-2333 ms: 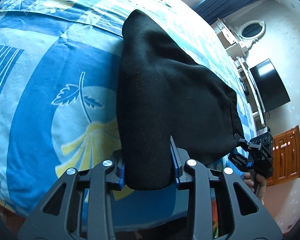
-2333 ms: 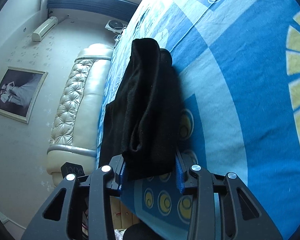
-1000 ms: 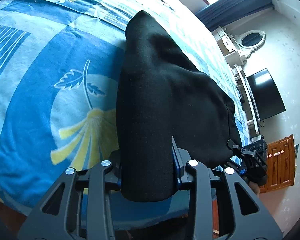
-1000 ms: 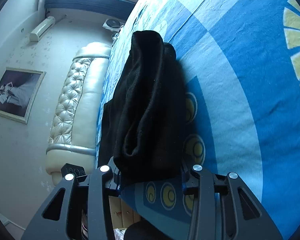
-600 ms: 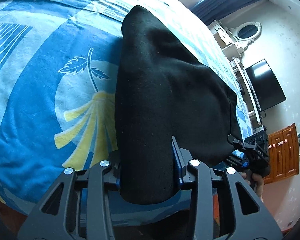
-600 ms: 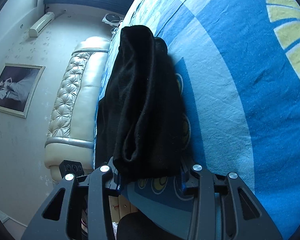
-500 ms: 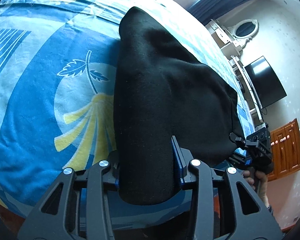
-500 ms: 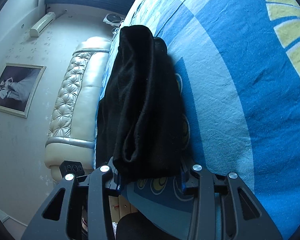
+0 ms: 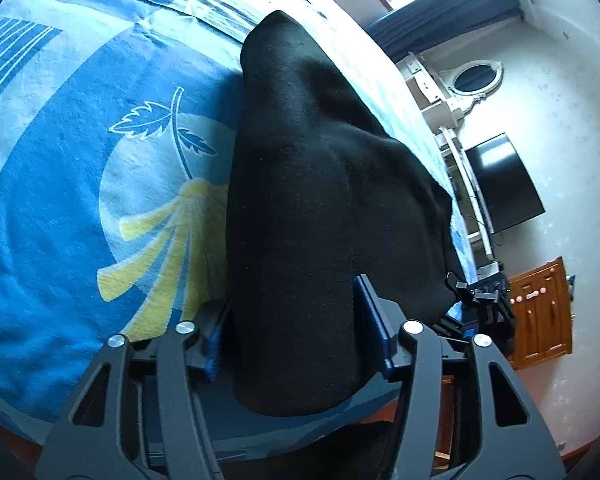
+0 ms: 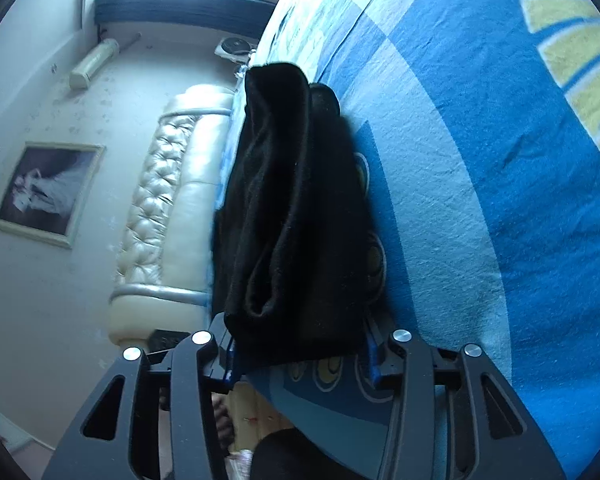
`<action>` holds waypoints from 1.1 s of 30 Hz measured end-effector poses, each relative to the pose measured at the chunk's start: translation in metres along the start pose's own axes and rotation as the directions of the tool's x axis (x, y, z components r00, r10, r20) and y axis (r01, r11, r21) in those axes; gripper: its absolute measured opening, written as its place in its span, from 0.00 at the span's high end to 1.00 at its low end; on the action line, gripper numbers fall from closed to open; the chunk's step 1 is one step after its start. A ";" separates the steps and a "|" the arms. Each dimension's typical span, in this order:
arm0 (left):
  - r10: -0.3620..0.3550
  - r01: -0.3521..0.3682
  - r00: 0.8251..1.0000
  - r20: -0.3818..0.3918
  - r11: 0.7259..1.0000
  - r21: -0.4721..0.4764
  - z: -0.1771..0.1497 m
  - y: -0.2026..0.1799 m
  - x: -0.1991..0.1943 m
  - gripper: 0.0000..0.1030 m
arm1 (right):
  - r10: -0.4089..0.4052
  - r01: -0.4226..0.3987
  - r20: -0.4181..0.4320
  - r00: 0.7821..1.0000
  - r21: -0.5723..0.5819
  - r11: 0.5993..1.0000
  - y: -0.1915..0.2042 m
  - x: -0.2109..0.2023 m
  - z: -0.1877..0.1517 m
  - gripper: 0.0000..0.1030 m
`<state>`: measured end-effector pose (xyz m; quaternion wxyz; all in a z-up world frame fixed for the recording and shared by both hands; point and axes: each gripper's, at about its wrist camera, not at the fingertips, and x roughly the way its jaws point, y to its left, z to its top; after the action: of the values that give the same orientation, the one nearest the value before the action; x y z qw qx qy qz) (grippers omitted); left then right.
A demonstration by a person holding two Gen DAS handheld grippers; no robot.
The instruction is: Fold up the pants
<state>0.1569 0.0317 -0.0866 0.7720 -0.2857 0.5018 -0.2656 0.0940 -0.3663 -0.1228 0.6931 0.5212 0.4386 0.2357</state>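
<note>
Your left gripper [image 9: 296,344] has just been letting go: its jaws have been spreading, and the pants [image 9: 320,200] sit between them with the right pad standing clear of the cloth and the left one hidden behind the fabric's edge. That reads as a release, because the black bundle already lies folded on the bed [image 9: 60,200], near its front edge, and no longer needs carrying.

Your right gripper [image 10: 300,354] straddles the other end of the same pants [image 10: 296,208]. Its jaws have been widening too, and the stacked layers sit between them; the pads are mostly hidden under the fabric, so you cannot tell from this view whether they are pressing or only flanking it. My guess is that you are easing off both ends together so neither corner drags the fold askew.

The pants lie lengthwise along that front edge, with your two grippers at its opposite ends; the right gripper [image 9: 480,300] shows in the left view just past the far corner of the cloth.

Draw both grippers straight back along the cloth, not sideways, or the top layer may slide off the stack.
</note>
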 end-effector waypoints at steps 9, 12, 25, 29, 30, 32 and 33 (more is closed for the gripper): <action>0.150 -0.152 0.988 0.026 0.986 0.068 -0.017 -0.022 -0.014 0.26 | 0.014 -0.017 0.042 0.999 0.063 0.998 -0.006 -0.031 -0.011 0.51; 0.222 -0.224 0.974 0.048 0.972 0.066 -0.023 -0.028 -0.022 0.22 | -0.044 0.040 0.061 0.997 0.068 0.997 -0.002 -0.041 -0.017 0.47; 0.408 -0.443 0.886 0.221 0.885 0.140 -0.057 -0.071 -0.066 0.06 | -0.401 0.414 0.106 0.910 -0.178 0.893 0.037 -0.054 -0.053 0.26; 0.441 -0.491 0.859 0.259 0.854 0.172 -0.068 -0.084 -0.067 0.05 | -0.494 0.524 0.178 0.851 -0.211 0.825 0.049 -0.055 -0.061 0.23; 0.454 -0.507 0.849 0.270 0.843 0.180 -0.070 -0.086 -0.066 0.05 | -0.512 0.547 0.197 0.836 -0.221 0.807 0.051 -0.055 -0.063 0.23; 0.469 -0.526 0.838 0.280 0.830 0.184 -0.074 -0.088 -0.065 0.04 | -0.550 0.596 0.236 0.801 -0.248 0.763 0.058 -0.052 -0.068 0.22; 0.474 -0.533 0.834 0.281 0.825 0.189 -0.077 -0.090 -0.064 0.04 | -0.566 0.619 0.254 0.784 -0.260 0.741 0.061 -0.050 -0.070 0.22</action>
<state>0.0519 0.0008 -0.0085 0.8963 -0.0665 0.4310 -0.0807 0.0168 -0.3486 -0.0525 0.8413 0.2478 0.4795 0.0302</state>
